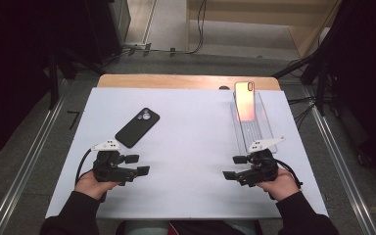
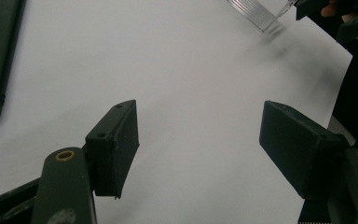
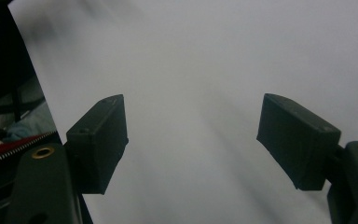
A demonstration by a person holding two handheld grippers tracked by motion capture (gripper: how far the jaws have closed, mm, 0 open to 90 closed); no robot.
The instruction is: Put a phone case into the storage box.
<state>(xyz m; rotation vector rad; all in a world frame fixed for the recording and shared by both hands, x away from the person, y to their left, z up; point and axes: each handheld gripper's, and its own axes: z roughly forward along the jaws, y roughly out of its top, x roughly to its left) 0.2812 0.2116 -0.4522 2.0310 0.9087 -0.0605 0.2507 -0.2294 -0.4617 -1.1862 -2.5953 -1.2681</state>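
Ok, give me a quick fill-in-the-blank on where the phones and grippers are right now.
1. The black phone lies flat on the white table, just ahead of the ____ gripper.
2. The pink-backed phone rests at the far end of a clear ____.
3. The right gripper has its jaws ____, with nothing between them.
4. Both grippers point toward the ____ of the table.

Missing words: left; tray; open; middle

The right gripper (image 3: 191, 140) holds its jaws apart over the white tabletop (image 3: 205, 56).
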